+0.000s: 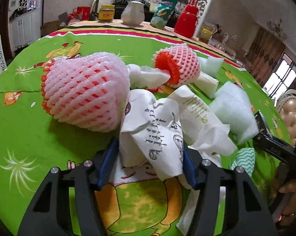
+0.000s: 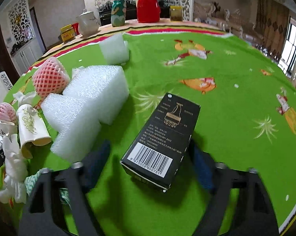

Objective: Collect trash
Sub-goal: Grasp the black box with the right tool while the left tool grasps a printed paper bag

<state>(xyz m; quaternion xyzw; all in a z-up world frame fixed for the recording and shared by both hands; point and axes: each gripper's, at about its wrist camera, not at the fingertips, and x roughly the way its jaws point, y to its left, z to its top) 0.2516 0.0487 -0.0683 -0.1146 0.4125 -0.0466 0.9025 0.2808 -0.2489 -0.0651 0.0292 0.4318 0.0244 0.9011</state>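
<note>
My left gripper (image 1: 149, 153) is shut on a crumpled white printed paper cup (image 1: 148, 133), with a blue pad against each side of it. Behind it lie a big pink foam fruit net (image 1: 85, 96), a smaller net (image 1: 179, 64), a second paper cup (image 1: 197, 114) and white foam blocks (image 1: 234, 112). My right gripper (image 2: 149, 149) stands open astride a black barcode box (image 2: 163, 135) lying on the green tablecloth (image 2: 226, 102). A gap shows at its left finger (image 2: 96, 163). To the left of the box sits a stepped white foam block (image 2: 88, 106).
Along the table's far edge stand a yellow-lidded jar (image 1: 106, 12), a white jug (image 1: 133, 12) and a red flask (image 2: 148, 5). Crumpled tissue (image 2: 14, 167) and a teal-patterned scrap (image 1: 244, 161) lie between the grippers. A hand (image 1: 289, 192) holds the right tool. A chair back (image 1: 287, 116) stands on the right.
</note>
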